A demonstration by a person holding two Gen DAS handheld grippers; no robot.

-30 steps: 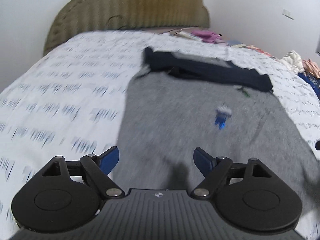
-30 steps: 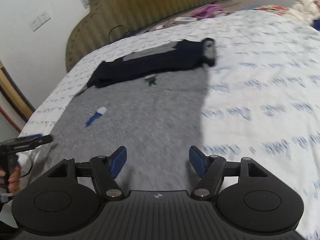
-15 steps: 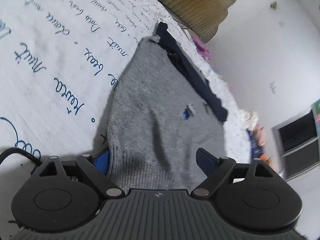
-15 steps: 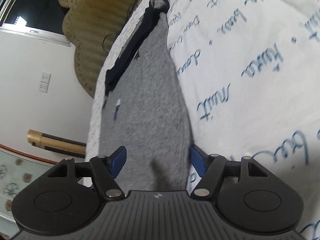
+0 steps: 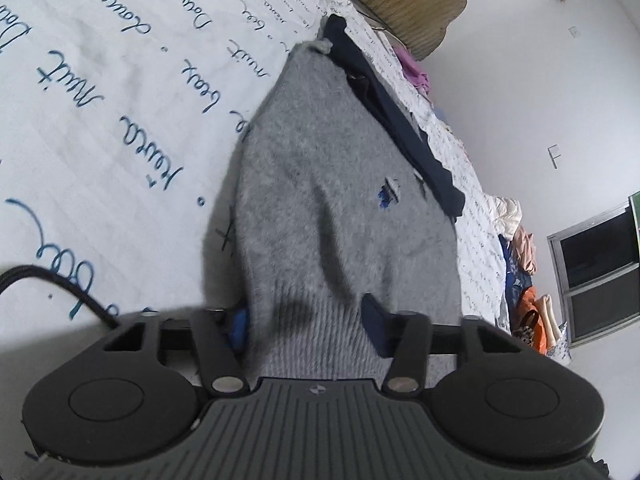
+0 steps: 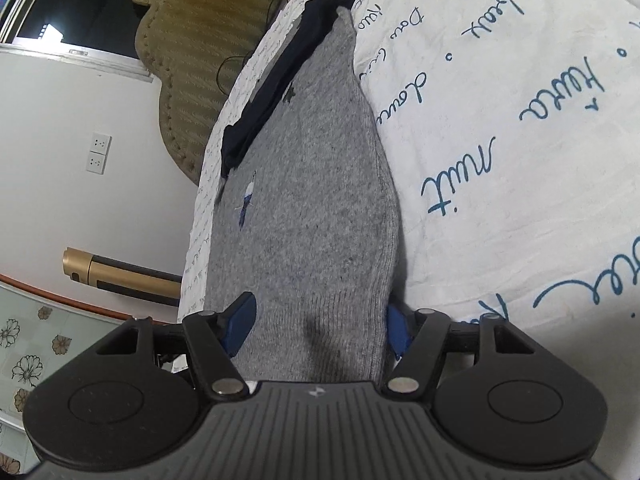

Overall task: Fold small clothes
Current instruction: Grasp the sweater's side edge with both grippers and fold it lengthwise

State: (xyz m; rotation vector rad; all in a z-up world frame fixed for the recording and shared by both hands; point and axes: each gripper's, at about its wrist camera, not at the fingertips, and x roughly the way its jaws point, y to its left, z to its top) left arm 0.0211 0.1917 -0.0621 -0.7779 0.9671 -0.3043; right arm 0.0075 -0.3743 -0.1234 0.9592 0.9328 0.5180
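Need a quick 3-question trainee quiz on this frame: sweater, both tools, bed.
1. True or false: the grey sweater lies flat on the printed bedsheet.
2. Which part of the sweater sits between the fingers of the left tool and the right tool? A) dark collar band B) ribbed hem C) sleeve cuff
3. Fill in: the small embroidered logo on the sweater is ____ and white.

Key:
1. True
2. B; both tools' jaws are closing
3. blue
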